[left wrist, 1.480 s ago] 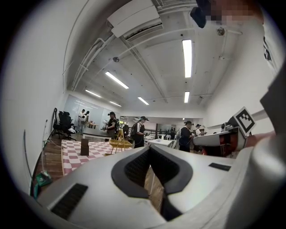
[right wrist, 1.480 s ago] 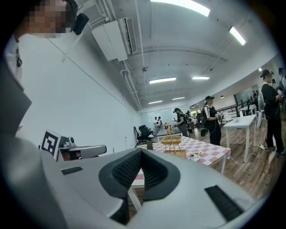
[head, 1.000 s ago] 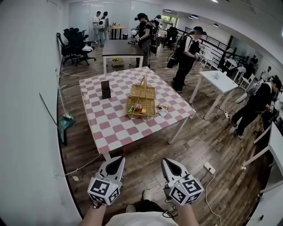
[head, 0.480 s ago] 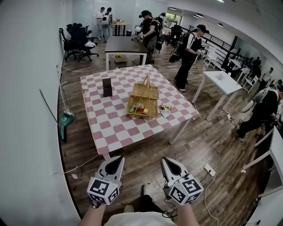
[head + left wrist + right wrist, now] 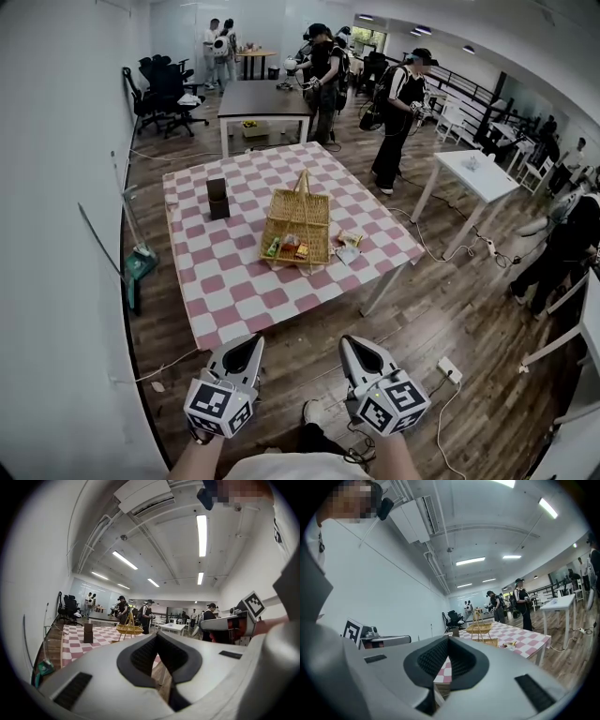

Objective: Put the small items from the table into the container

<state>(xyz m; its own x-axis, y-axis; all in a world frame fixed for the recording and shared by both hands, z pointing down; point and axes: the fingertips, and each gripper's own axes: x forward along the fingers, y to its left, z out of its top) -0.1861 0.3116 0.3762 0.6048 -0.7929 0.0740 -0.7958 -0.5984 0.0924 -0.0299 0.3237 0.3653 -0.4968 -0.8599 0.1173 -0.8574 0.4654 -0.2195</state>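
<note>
Counter with pink checks stands well ahead of both tools in the head view. The basket sits near its middle with its long axis running away from the person, and some things are already inside. Loose items lie just right of the basket, near the counter's right edge; which way they point is too small to tell. The left tool and right tool hang low over the floor and point toward the counter. The items are almost straight ahead of the right tool, so I judge it the nearer one.

In the left gripper view the jaws are pressed together with nothing between, and the basket is far ahead, left of the tips.

In the right gripper view the jaws are also pressed together and empty; basket and items are ahead, right of the tips.
</note>
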